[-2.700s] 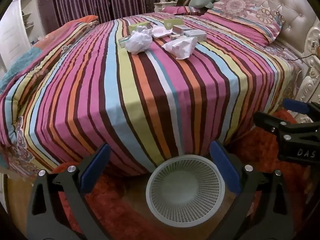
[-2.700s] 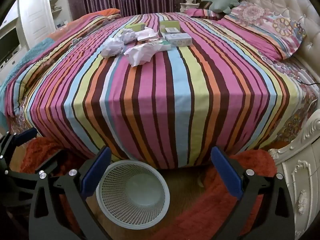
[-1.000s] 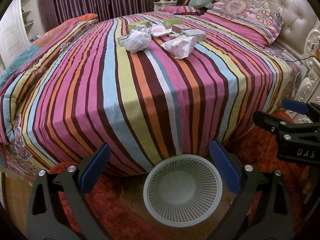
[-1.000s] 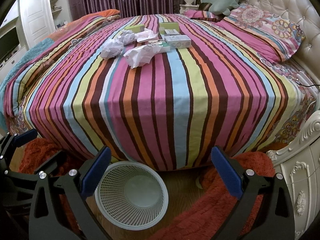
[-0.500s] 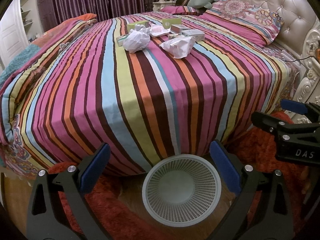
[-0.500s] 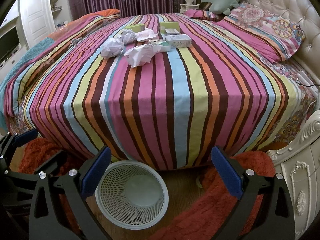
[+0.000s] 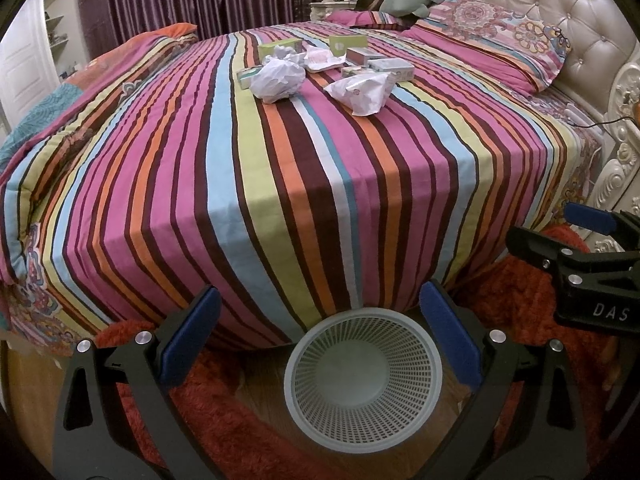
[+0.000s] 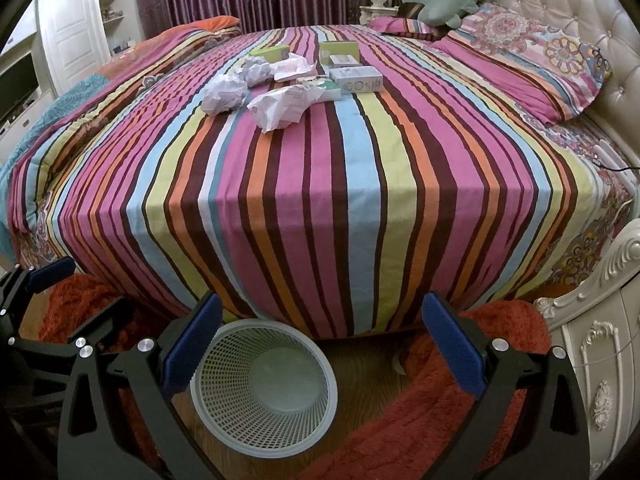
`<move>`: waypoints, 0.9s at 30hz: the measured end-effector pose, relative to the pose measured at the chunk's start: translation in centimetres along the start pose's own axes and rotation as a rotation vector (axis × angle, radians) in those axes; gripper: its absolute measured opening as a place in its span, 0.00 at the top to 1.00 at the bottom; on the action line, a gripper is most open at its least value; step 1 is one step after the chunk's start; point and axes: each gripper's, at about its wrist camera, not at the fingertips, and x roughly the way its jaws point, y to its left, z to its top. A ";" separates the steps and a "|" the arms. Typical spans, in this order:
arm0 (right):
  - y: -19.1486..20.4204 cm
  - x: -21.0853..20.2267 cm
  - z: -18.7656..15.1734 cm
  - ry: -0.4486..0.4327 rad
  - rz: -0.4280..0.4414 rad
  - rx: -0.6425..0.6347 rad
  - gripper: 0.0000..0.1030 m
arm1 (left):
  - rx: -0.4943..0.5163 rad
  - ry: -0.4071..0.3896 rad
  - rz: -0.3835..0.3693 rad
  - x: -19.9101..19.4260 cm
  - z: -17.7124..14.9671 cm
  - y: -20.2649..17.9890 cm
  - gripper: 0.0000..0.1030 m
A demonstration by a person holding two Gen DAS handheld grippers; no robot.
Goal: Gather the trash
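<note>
Nothing collected yet. Striped multicoloured bed [image 8: 360,184] carrying all the trash toward its far middle: crumpled white paper balls [image 7: 278,78], small cardboard boxes [image 8: 356,78]. White mesh plastic wastebasket [image 7: 362,380] empty on floor at bed's near edge. Left hand-held gripper [image 7: 316,340] and right hand-held gripper [image 8: 316,344] both wide, empty, well apart from trash.

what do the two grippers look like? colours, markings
Both match: the left gripper and right gripper have black angular frames, blue pads on the inner faces of the jaws, and silver round screw heads. The right one, seen from the left wrist view, carries white "DAS" lettering on its side. No cables or sleeves show.
</note>
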 end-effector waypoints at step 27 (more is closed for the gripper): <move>-0.2 0.1 -0.2 0.005 0.000 -0.005 0.07 | -0.010 0.020 -0.004 0.3 -0.1 0.5 0.06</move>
